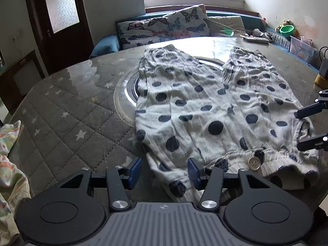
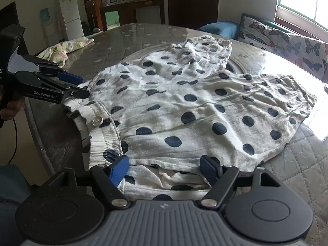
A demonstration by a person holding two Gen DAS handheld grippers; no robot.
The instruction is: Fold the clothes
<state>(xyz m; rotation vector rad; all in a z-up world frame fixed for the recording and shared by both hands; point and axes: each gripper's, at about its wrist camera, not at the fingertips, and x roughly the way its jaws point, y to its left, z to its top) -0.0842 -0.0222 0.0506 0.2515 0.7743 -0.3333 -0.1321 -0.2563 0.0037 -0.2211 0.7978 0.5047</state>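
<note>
White trousers with dark blue dots (image 1: 205, 110) lie spread flat on the table, legs pointing away from me, waistband with a pale button (image 1: 253, 162) at the near edge. My left gripper (image 1: 165, 172) is open over the left corner of the waist, cloth between its blue pads. My right gripper (image 2: 165, 169) is open at the other side of the waist, the trousers (image 2: 184, 110) in front of it. The right gripper also shows at the right edge of the left wrist view (image 1: 307, 127). The left gripper shows in the right wrist view (image 2: 80, 86), open at the waistband.
The round table (image 1: 67, 110) has a grey quilted star cover under glass and a turntable ring (image 1: 121, 94) in the middle. A pastel garment (image 2: 65, 48) lies on the far left of the table. A sofa with butterfly cushions (image 1: 164, 26) stands behind, and toys (image 1: 287, 29) at the right.
</note>
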